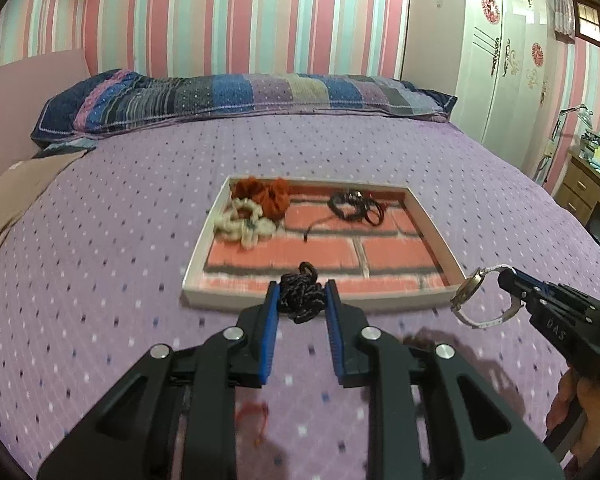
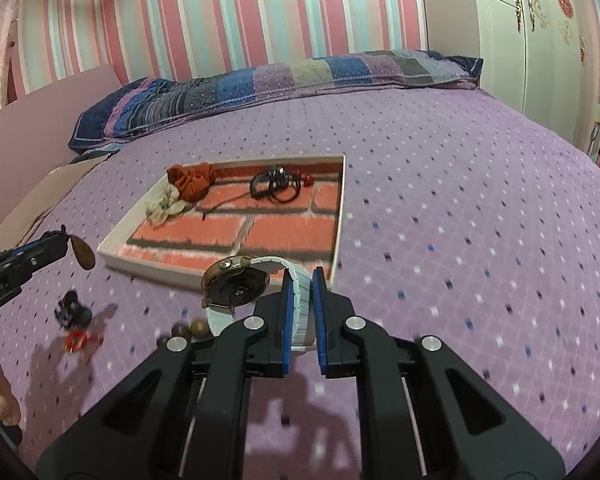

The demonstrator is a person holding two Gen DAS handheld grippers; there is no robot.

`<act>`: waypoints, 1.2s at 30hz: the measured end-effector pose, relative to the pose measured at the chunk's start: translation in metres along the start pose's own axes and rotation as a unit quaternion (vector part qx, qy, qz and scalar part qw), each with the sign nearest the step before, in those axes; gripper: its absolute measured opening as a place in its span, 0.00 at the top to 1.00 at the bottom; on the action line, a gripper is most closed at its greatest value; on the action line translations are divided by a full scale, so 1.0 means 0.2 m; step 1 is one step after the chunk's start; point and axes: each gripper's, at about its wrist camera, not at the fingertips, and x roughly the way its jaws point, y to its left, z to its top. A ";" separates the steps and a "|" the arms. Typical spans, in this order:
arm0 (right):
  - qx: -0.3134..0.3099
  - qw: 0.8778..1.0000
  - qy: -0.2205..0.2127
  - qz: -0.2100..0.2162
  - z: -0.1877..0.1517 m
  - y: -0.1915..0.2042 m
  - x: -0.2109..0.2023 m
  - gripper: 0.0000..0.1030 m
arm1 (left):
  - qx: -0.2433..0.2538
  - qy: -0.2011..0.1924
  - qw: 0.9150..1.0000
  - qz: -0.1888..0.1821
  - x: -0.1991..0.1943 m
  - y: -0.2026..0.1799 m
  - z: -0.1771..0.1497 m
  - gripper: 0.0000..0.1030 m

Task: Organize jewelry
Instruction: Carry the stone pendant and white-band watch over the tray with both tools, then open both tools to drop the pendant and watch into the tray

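The bed (image 2: 440,184) carries everything here, and the tray (image 2: 342,216) with the brick-pattern floor sits on its purple cover at about 12 o'clock from both of your grippers. Its near half looks bare; two scrunchies (image 1: 256,208) fill the 10 o'clock corner and a tangle of dark bands (image 1: 356,206) lies toward 1 o'clock.

Your right gripper (image 2: 301,290) is clenched on the white strap of the watch (image 2: 236,286), whose case hangs out toward 9 o'clock, just short of the tray's near rim. Carry it over that rim before you lower it, and set the case down first so the strap doesn't spring it sideways.

Your left gripper (image 1: 302,300) is grasping a knotted dark cord (image 1: 302,298), with a brown pendant (image 2: 85,255) dangling below it in the right wrist view. I judge it wise to let the pendant settle before you release it, into the tray's near-left area, well apart from the watch.

Beads (image 2: 188,330), a dark clip (image 2: 73,313) and a red ring (image 2: 76,340) remain on the cover at about 8 o'clock of the watch.
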 end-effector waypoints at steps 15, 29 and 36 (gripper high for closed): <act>-0.004 1.000 0.015 -0.027 0.34 0.07 0.50 0.90 | 0.004 0.021 0.999 0.025 0.52 0.01 0.31 0.77; 0.012 0.996 0.062 -0.059 0.40 0.04 0.91 0.90 | 0.005 0.075 0.997 0.031 0.96 0.05 0.39 0.77; 0.006 0.995 0.077 -0.070 0.46 0.04 0.99 0.90 | -0.002 0.103 0.994 0.046 1.10 0.12 0.37 0.77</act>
